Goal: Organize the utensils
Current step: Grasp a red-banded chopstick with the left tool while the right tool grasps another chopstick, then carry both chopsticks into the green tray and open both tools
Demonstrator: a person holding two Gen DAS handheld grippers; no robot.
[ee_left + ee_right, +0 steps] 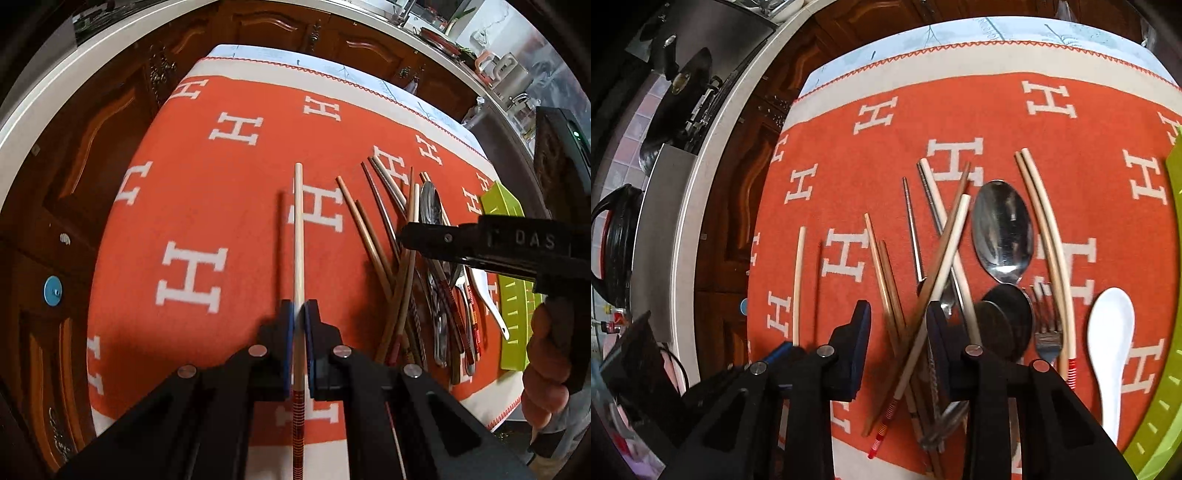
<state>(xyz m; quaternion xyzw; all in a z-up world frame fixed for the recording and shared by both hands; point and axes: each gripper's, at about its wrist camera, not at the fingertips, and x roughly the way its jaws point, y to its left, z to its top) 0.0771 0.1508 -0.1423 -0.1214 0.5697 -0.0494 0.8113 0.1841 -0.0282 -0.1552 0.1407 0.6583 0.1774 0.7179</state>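
Note:
My left gripper (299, 319) is shut on a cream chopstick (298, 229) with a red-striped end, held above the orange cloth. The right wrist view shows that same chopstick (798, 280) at the left, in the left gripper (781, 349). My right gripper (897, 334) stands open low over a heap of utensils, with two brown chopsticks (886, 280) and a crossing cream chopstick (945, 254) between its blue pads (858, 343). In the left wrist view the right gripper (404, 236) hangs over the heap (413, 266).
A large metal spoon (1001, 229), a dark spoon (1010, 317), a fork (1047, 328), a white ceramic spoon (1112, 332) and paired cream chopsticks (1047, 236) lie right of the heap. A green tray (1167, 387) borders the right edge. Wooden cabinets (110, 122) stand behind the table.

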